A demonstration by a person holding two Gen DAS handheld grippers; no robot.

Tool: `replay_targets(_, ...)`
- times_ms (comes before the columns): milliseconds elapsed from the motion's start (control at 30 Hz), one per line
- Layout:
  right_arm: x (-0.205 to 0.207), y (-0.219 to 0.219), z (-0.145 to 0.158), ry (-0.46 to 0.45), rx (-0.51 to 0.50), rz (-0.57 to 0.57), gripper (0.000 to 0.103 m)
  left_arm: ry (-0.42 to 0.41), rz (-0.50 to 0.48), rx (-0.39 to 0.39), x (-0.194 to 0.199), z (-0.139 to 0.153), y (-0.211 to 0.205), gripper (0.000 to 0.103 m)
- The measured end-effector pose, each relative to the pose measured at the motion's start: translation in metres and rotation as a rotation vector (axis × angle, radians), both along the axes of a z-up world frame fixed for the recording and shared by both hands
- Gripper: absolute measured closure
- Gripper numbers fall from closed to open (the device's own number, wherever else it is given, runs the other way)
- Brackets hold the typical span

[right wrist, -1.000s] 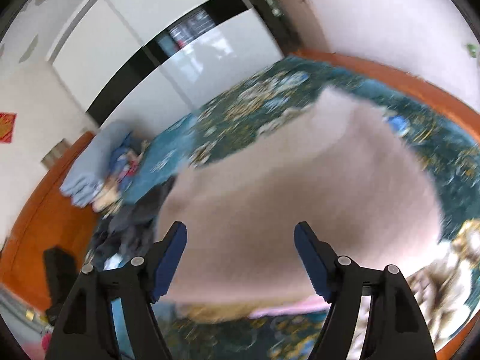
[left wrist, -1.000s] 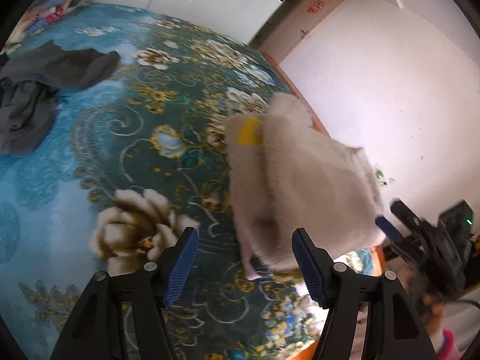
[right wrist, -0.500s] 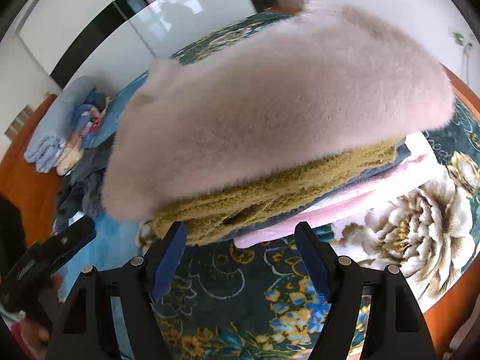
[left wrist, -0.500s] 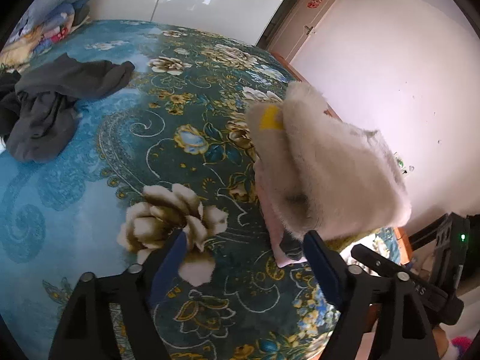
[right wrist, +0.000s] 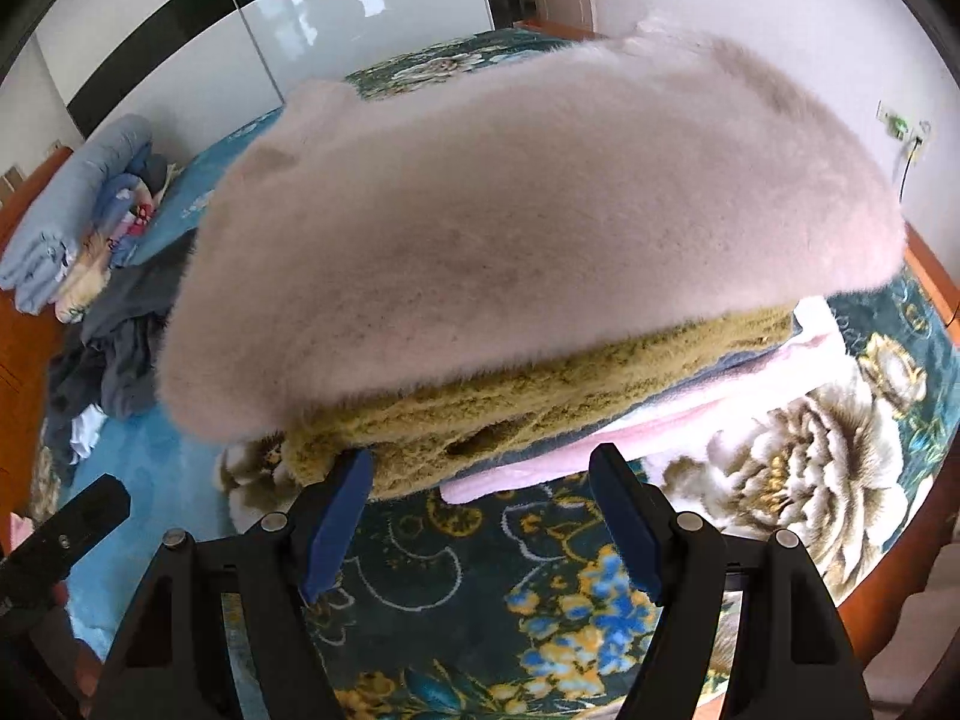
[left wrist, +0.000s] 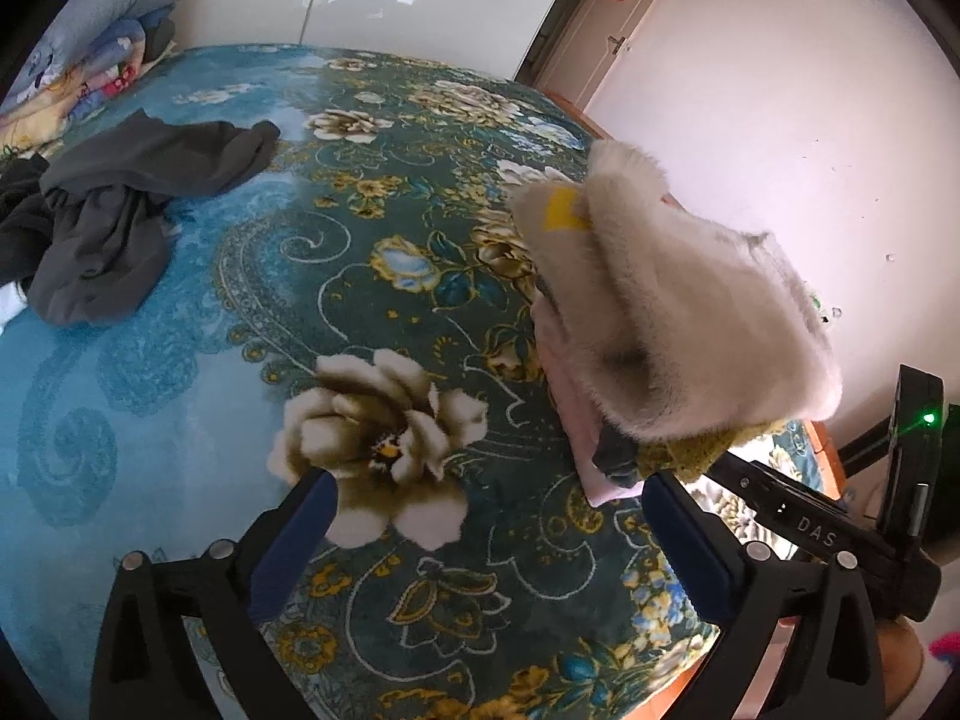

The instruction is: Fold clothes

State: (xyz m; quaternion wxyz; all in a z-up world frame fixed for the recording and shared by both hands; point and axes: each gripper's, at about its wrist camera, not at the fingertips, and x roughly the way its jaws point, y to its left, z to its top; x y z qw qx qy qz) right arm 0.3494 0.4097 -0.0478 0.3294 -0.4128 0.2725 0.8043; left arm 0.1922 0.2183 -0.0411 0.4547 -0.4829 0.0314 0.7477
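A folded fluffy beige garment [left wrist: 678, 324] lies on top of a stack on the bed, over a mustard knit [right wrist: 540, 402], a dark layer and a pink garment [right wrist: 690, 414]. My left gripper [left wrist: 489, 486] hovers over the floral blanket just left of the stack. Its jaws are opening wide with nothing between them. My right gripper [right wrist: 483, 456] is open, its blue pads [right wrist: 336, 516] just short of the stack's near edge and gripping nothing. The fluffy garment [right wrist: 528, 210] fills most of the right wrist view.
A crumpled pile of dark grey clothes [left wrist: 120, 222] lies far left on the teal floral blanket [left wrist: 180, 390]. Rolled bedding [left wrist: 90, 60] sits at the head of the bed. The bed's wooden edge [right wrist: 936, 276] and a white wall are right behind the stack.
The fluffy garment came down from mid-air onto the stack and rests there. My left jaws spread wider and pulled off to its left. The right gripper dropped back to the stack's edge.
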Motion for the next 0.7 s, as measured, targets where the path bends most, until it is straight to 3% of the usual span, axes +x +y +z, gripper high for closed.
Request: replay_targets(700,0.003,-0.005,0.000,-0.063,-0.009,-0.018,0.027,-0.032,-0.074,-0.028,0.009,-0.011,0.003,0.000)
